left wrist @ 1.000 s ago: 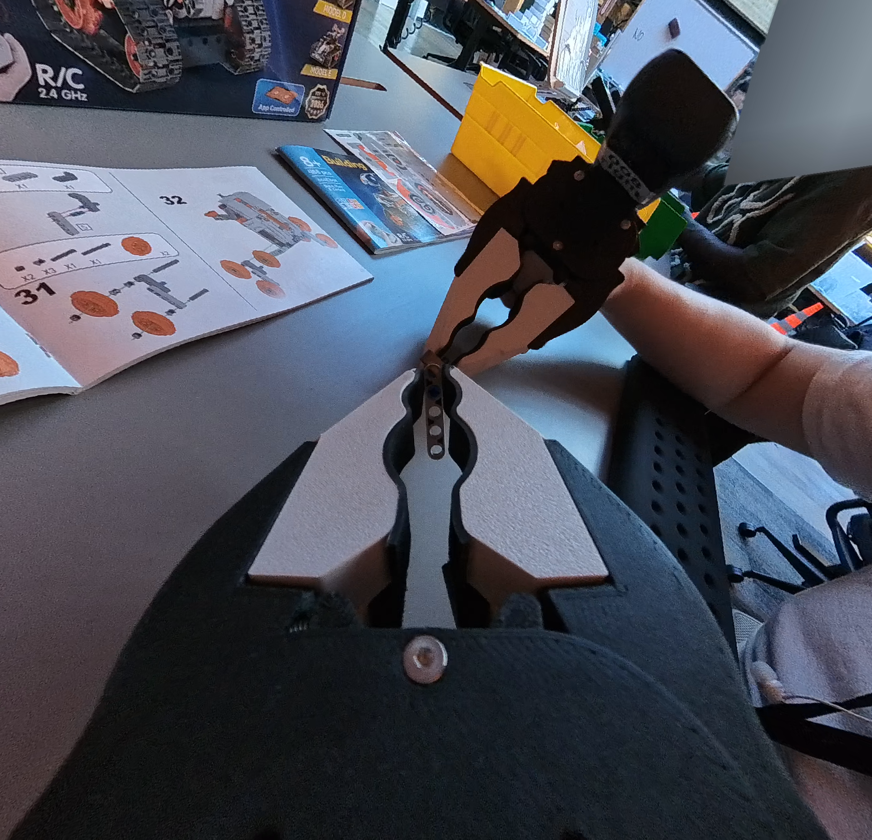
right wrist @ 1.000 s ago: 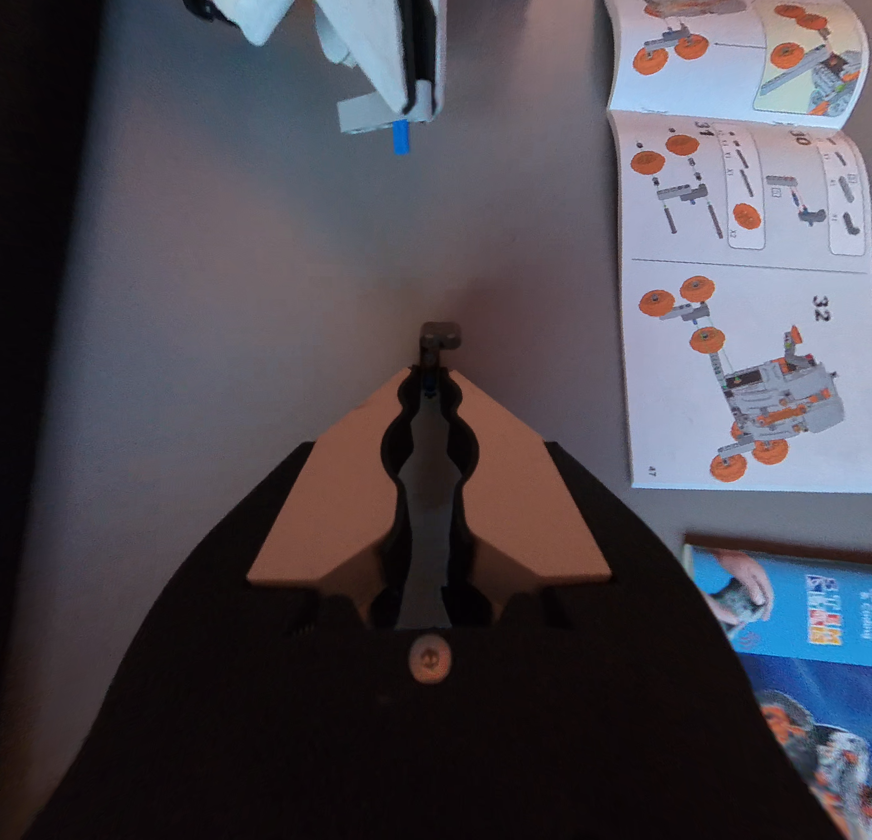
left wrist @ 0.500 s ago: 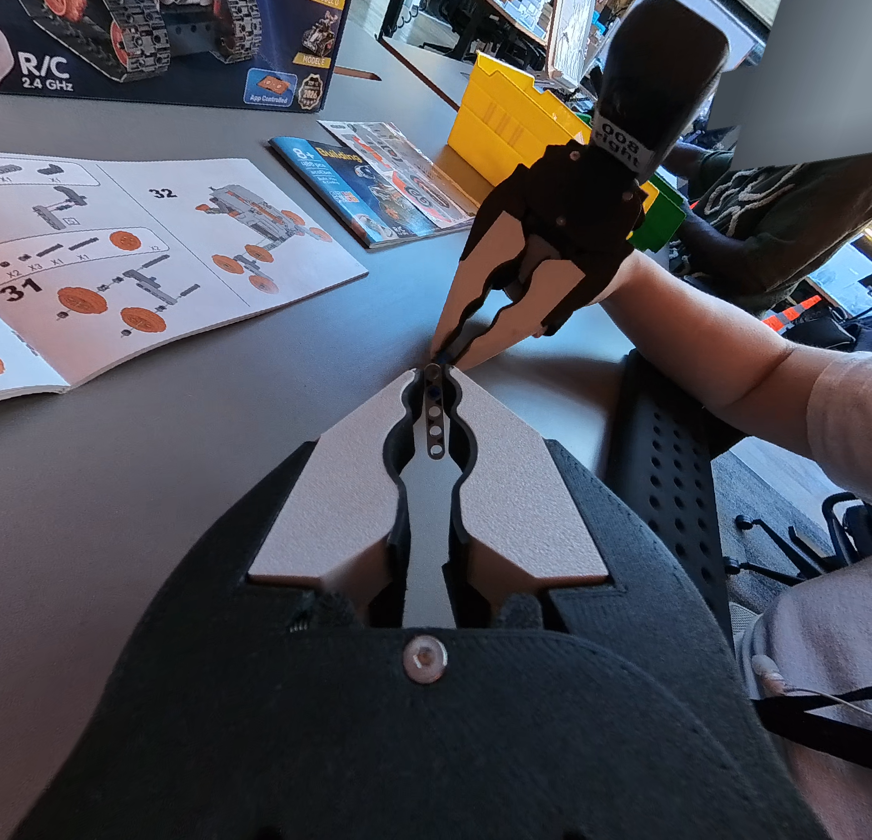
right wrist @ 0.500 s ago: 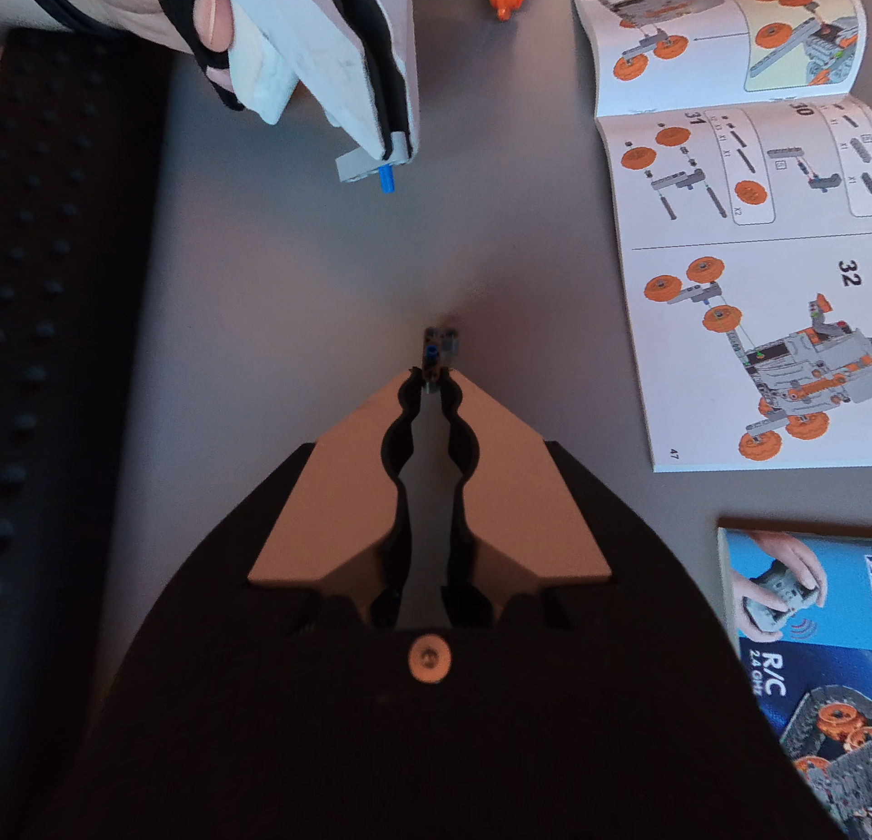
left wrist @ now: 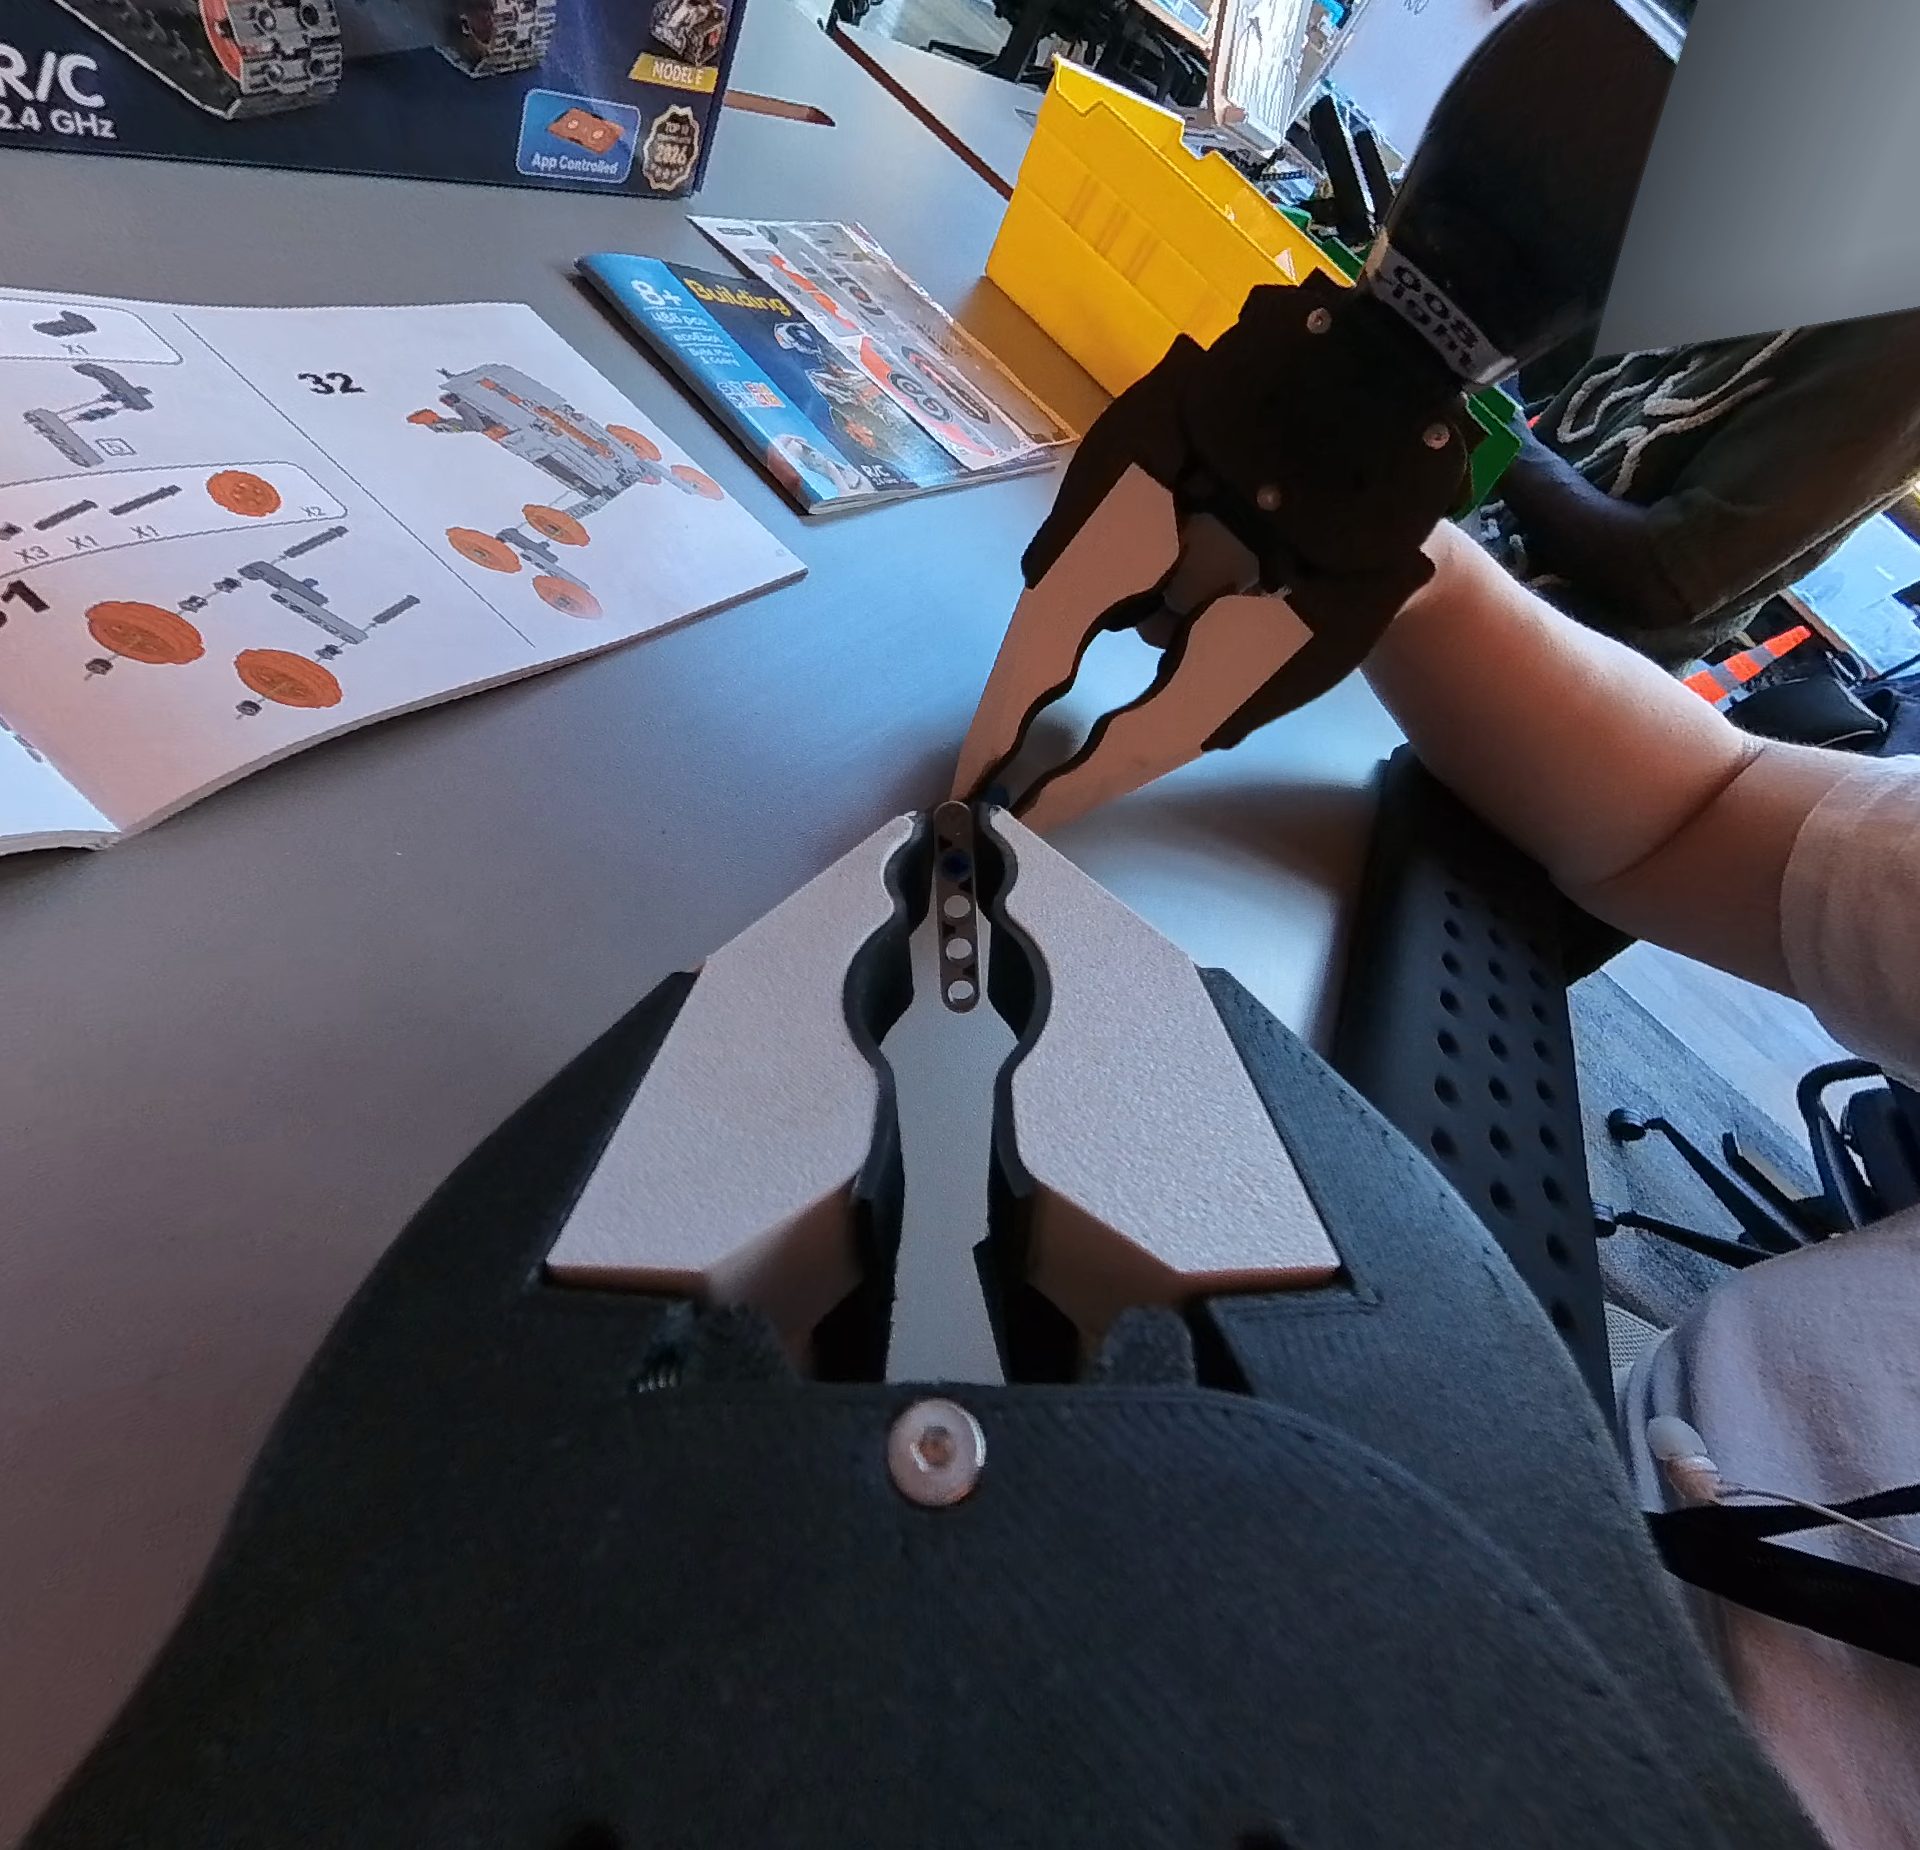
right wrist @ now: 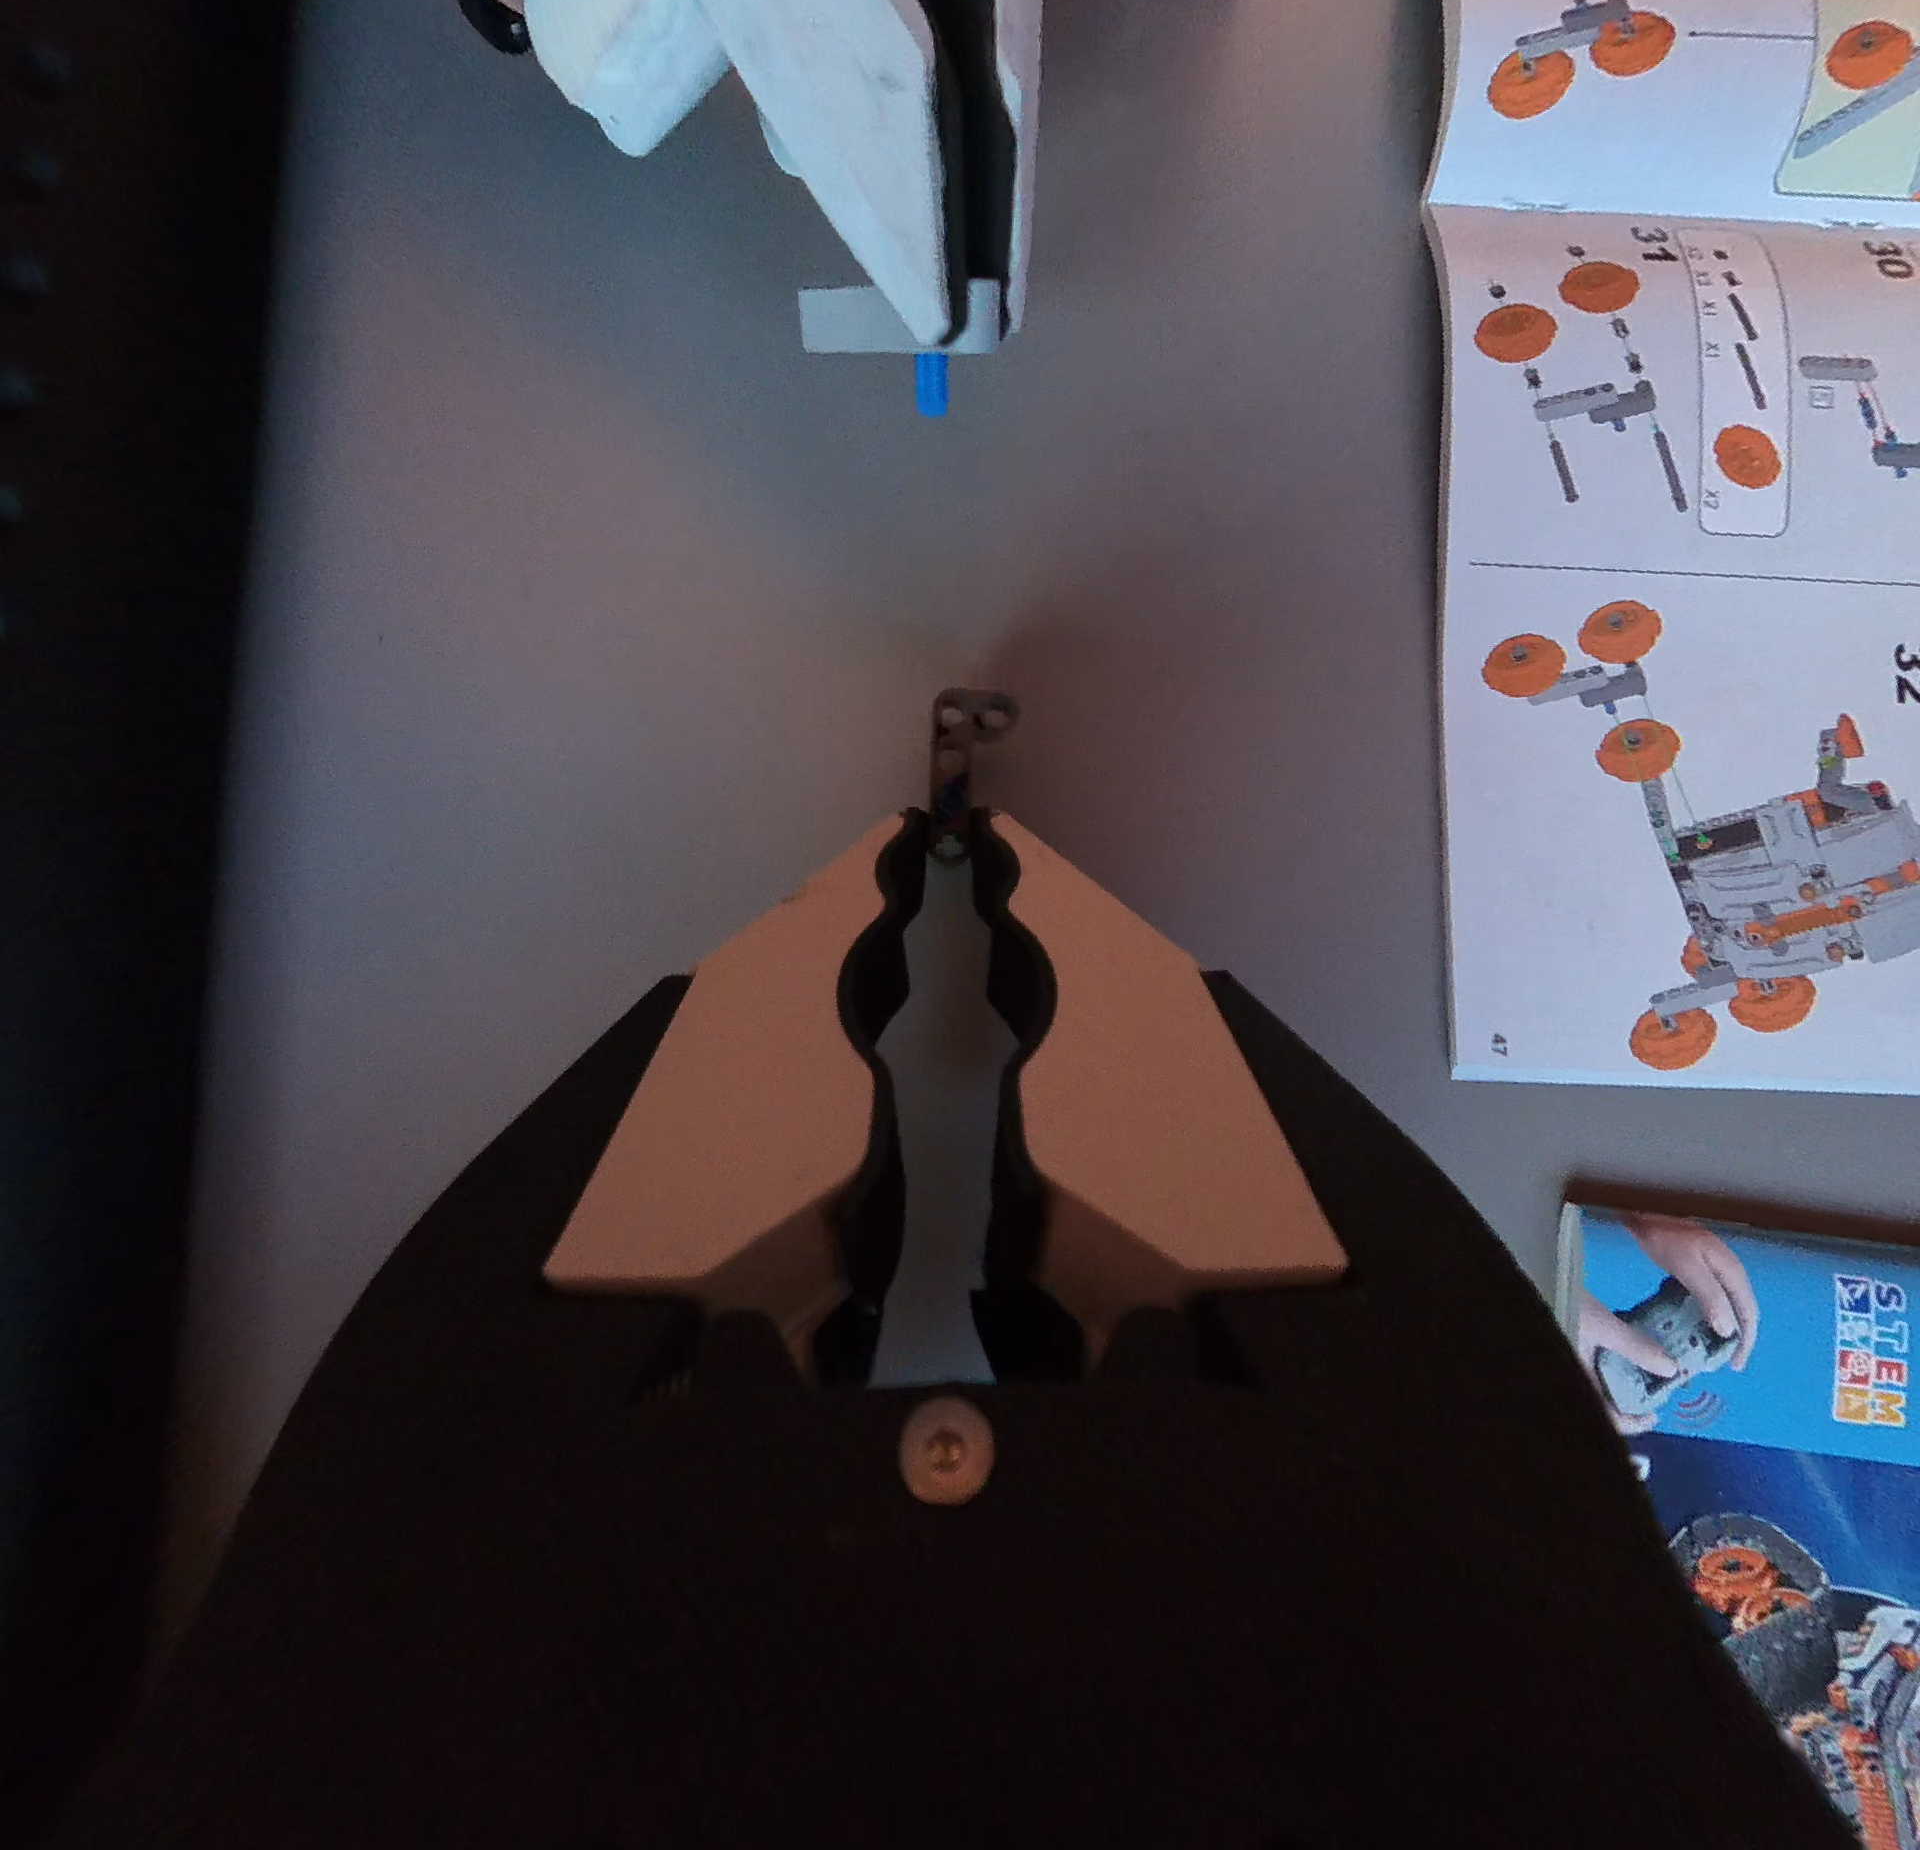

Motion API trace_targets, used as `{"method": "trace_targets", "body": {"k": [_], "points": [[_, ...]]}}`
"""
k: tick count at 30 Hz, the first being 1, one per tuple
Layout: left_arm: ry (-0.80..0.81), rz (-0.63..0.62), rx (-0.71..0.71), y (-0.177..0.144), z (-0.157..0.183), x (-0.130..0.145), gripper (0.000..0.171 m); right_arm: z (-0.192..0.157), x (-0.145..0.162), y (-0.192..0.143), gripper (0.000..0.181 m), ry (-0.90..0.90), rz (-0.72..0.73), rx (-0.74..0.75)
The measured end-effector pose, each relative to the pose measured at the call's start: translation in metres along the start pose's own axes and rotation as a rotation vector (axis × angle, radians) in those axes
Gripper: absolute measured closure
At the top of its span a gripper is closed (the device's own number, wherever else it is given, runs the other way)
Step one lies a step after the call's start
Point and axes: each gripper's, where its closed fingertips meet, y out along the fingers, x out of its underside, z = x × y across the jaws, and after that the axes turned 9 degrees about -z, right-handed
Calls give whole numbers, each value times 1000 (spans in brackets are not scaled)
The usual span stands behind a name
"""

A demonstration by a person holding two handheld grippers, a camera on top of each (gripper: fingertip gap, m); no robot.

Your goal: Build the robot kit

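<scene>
Lying on the grey table (left wrist: 312, 969) are one open picture book (left wrist: 343, 512) and two thin booklets (left wrist: 821, 387). Only the left view shows the yellow bin (left wrist: 1132, 252). The left gripper (left wrist: 954, 813) pinches a grey bar with holes (left wrist: 956, 917) and a blue pin (right wrist: 932, 384). The right gripper (right wrist: 948, 818) pinches one small dark L-shaped piece (right wrist: 966, 730) above the table.

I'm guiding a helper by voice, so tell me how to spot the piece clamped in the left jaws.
Start at the open instruction booklet on the grey table, then look right to the left gripper hovering above the tabletop. Clamped at its tip is a thin grey beam with a row of holes. Unlike the right gripper's L-shaped piece, it carries a blue pin.
</scene>
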Motion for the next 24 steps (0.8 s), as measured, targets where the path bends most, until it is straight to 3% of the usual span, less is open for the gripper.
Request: {"method": "trace_targets", "body": {"k": [8,24], "points": [[-1,-1,2,0,0,0,166,-1,-14,1,165,-33,3,18],[-3,1,-2,0,-1,0,167,1,-11,3,169,-114,-135,44]]}}
